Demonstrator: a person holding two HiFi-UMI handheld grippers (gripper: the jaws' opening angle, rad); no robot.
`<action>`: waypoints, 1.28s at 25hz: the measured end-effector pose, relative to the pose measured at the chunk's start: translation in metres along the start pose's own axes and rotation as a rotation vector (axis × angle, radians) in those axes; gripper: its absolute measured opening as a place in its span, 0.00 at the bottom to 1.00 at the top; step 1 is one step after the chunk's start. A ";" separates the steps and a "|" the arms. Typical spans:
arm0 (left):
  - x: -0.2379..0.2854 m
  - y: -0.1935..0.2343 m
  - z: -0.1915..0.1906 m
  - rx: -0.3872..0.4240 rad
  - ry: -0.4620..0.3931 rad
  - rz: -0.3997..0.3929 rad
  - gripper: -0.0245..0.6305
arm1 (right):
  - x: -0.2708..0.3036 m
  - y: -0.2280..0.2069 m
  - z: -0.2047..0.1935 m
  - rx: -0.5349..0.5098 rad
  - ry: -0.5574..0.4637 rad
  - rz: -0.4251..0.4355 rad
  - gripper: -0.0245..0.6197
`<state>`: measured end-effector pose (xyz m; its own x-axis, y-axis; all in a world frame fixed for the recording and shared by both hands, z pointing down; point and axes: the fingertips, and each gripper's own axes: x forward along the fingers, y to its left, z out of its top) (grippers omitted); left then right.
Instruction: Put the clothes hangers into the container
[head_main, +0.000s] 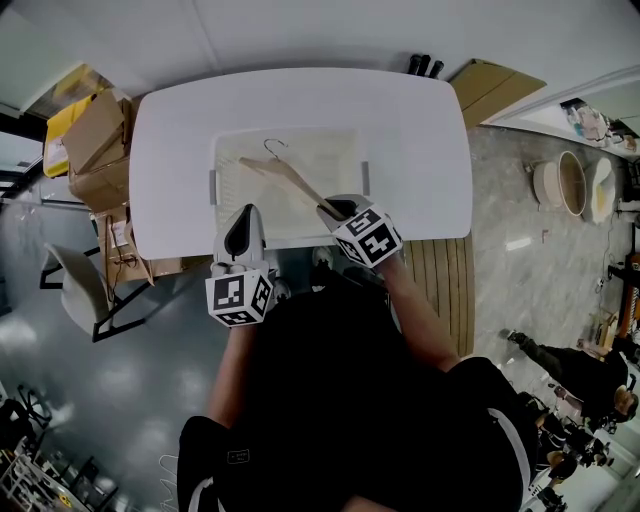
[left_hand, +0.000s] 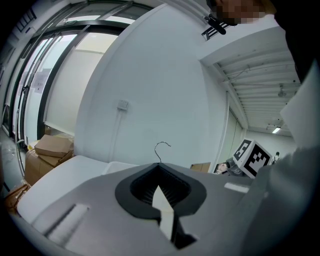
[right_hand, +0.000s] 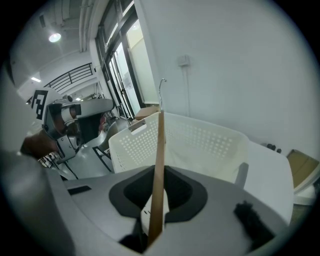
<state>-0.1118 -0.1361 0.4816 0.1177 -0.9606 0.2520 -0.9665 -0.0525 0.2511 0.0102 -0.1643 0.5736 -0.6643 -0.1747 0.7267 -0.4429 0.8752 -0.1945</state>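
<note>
In the head view, your right tool (head_main: 335, 210) is clamped on one end of the wooden hanger (head_main: 290, 178). Its long axis runs from the tool at 4 o'clock up to 10 o'clock, over the white container (head_main: 230, 145) on the counter (head_main: 170, 130). The wire hook (head_main: 272, 148) sticks out toward 12 o'clock. Your left tool (head_main: 243, 222) sits at the container's near left corner.

In the left gripper view, your left tool's (left_hand: 162, 200) jaws are together with nothing between them. Only the hanger's hook (left_hand: 161, 150) shows above them, at 12 o'clock.

In the right gripper view, the hanger (right_hand: 159, 160) stands edge-on between the jaws. It points straight away from 6 to 12 o'clock, with the container (right_hand: 210, 145) behind it.
</note>
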 end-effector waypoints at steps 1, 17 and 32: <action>0.001 0.000 0.000 0.000 0.001 0.000 0.04 | 0.001 -0.001 0.000 0.002 0.000 0.001 0.13; 0.010 0.005 -0.005 0.000 0.022 -0.009 0.04 | 0.013 -0.006 -0.002 0.017 0.032 0.007 0.13; 0.016 0.006 -0.005 -0.004 0.032 -0.008 0.04 | 0.019 -0.008 -0.003 0.017 0.060 0.014 0.13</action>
<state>-0.1148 -0.1503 0.4923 0.1327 -0.9508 0.2800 -0.9646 -0.0589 0.2572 0.0032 -0.1736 0.5911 -0.6332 -0.1347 0.7621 -0.4443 0.8696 -0.2154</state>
